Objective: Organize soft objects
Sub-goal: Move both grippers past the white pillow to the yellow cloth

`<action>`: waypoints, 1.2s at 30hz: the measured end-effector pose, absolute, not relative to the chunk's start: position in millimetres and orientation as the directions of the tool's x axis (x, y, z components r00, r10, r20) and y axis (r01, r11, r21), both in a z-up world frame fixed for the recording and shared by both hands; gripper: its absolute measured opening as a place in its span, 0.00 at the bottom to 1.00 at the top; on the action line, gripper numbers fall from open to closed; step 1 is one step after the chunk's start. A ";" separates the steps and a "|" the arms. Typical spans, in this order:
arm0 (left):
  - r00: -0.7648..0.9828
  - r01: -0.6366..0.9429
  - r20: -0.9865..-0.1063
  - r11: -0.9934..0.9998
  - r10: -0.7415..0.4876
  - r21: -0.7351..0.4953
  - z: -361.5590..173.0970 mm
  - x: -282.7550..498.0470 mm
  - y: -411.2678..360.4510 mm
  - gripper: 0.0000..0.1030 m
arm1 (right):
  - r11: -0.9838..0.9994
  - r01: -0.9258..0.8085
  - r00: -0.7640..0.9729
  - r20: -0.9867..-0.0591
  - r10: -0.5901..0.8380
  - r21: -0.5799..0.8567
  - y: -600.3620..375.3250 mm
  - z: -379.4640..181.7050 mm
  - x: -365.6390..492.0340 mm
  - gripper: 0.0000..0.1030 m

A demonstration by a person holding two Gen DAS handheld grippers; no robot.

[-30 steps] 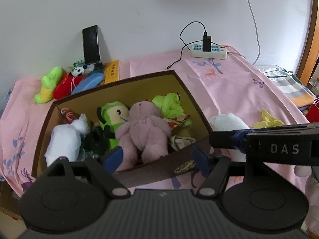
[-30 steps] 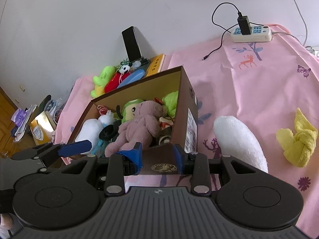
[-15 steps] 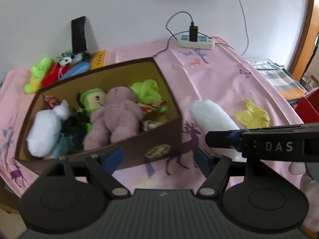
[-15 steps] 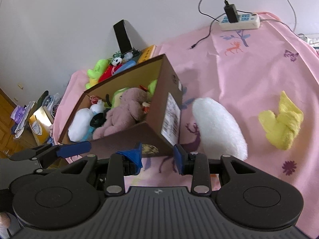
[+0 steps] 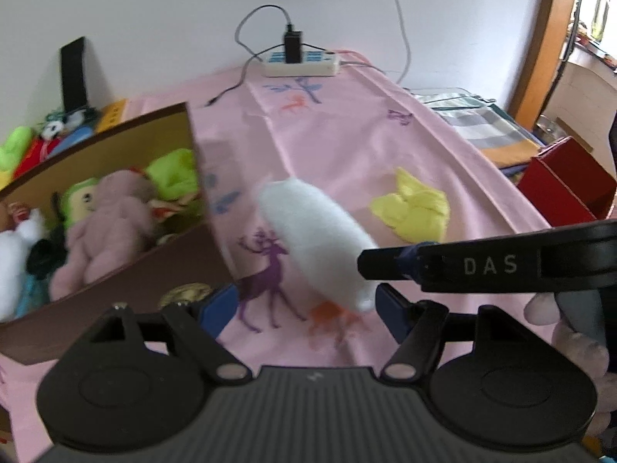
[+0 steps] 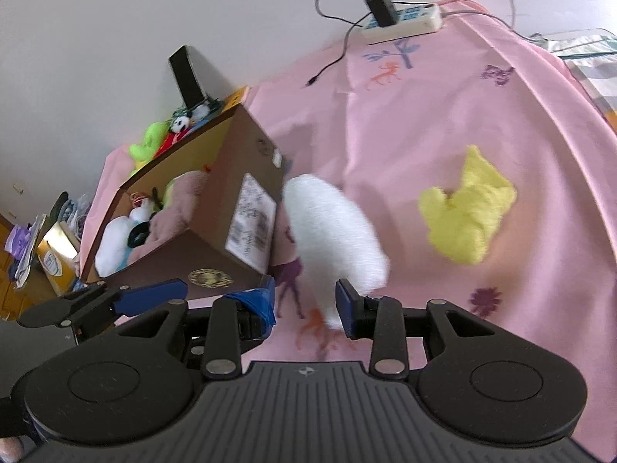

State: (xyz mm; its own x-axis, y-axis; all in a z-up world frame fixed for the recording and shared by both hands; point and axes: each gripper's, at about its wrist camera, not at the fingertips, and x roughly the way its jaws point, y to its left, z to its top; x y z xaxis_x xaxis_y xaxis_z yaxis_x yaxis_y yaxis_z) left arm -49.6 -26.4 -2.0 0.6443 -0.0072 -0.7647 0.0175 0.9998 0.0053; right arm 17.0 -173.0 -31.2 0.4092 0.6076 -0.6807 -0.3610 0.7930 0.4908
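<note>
A white oblong plush (image 5: 316,247) lies on the pink cloth (image 5: 347,142) just right of the brown cardboard box (image 5: 200,270). The box holds a pink stuffed animal (image 5: 108,223), green toys and a white one. A knotted yellow cloth (image 5: 416,208) lies further right. My left gripper (image 5: 304,306) stands open just short of the plush's near end. My right gripper (image 6: 304,303) is open too, with the plush (image 6: 331,227) right ahead and nothing pressed between its pads. In the left wrist view, one right finger (image 5: 482,266) reaches in from the right beside the plush.
A power strip (image 5: 300,63) with a plugged-in charger sits by the back wall. A phone (image 5: 73,73) leans on the wall behind several small toys (image 5: 15,146). A red box (image 5: 567,185) and folded checked fabric (image 5: 482,123) lie past the right edge.
Both grippers have moved right and down, away from the box opening and toward the white plush, which now sits larger and central. The jaws stand as before.
</note>
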 end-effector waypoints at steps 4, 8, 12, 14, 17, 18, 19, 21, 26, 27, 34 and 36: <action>0.657 0.051 -0.752 0.998 -0.057 -0.031 -2.7 -41.0 -39.1 0.71 | 0.803 -0.331 0.424 -0.682 0.596 0.496 -190.8 -35.6 24.8 0.17; 0.683 0.095 -0.725 0.995 -0.091 -0.035 -3.6 -30.3 -55.0 0.71 | 0.815 -0.292 0.446 -0.683 0.579 0.501 -210.5 -40.3 36.0 0.17; 0.685 0.144 -0.714 0.988 -0.145 -0.062 -9.7 -14.3 -70.5 0.71 | 0.827 -0.247 0.470 -0.684 0.558 0.505 -229.8 -44.9 49.9 0.17; 0.686 0.165 -0.709 0.984 -0.165 -0.069 -13.7 -6.1 -77.8 0.71 | 0.837 -0.231 0.485 -0.687 0.541 0.496 -239.1 -47.0 55.9 0.17; 0.688 0.197 -0.701 0.978 -0.188 -0.069 -22.1 6.7 -88.0 0.71 | 0.851 -0.207 0.499 -0.696 0.516 0.483 -250.4 -51.6 65.5 0.17; 0.685 0.207 -0.702 0.976 -0.194 -0.067 -26.6 12.3 -91.4 0.71 | 0.852 -0.200 0.499 -0.698 0.514 0.485 -253.1 -53.6 68.6 0.17; 0.682 0.213 -0.705 0.975 -0.197 -0.066 -30.4 16.8 -93.6 0.71 | 0.853 -0.191 0.499 -0.700 0.511 0.486 -255.7 -55.7 72.4 0.18; 0.673 0.220 -0.713 0.973 -0.197 -0.062 -39.6 27.9 -98.1 0.71 | 0.854 -0.178 0.499 -0.703 0.507 0.490 -259.8 -59.9 79.2 0.18; 0.654 0.233 -0.725 0.969 -0.215 -0.077 -56.0 47.7 -101.1 0.69 | 0.836 -0.160 0.474 -0.702 0.531 0.524 -260.5 -72.1 95.1 0.18; 0.651 0.237 -0.727 0.968 -0.219 -0.080 -59.1 51.0 -101.4 0.69 | 0.834 -0.160 0.467 -0.704 0.535 0.528 -259.2 -74.2 97.8 0.18; 0.609 0.229 -0.755 0.965 -0.243 -0.126 -77.2 67.3 -99.3 0.56 | 0.802 -0.151 0.435 -0.690 0.578 0.577 -253.3 -83.3 110.6 0.19; 0.603 0.233 -0.759 0.964 -0.246 -0.127 -79.2 69.9 -99.1 0.50 | 0.792 -0.139 0.424 -0.687 0.590 0.595 -252.5 -86.1 113.2 0.19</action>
State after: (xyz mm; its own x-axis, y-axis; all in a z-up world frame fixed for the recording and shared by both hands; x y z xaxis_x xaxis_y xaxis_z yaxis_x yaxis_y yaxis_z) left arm 69.9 -99.1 -79.2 0.6030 -0.2455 -0.7590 0.2326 0.9642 -0.1272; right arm 113.2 -252.5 -86.1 0.4236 0.5902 -0.6872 -0.1387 0.7920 0.5946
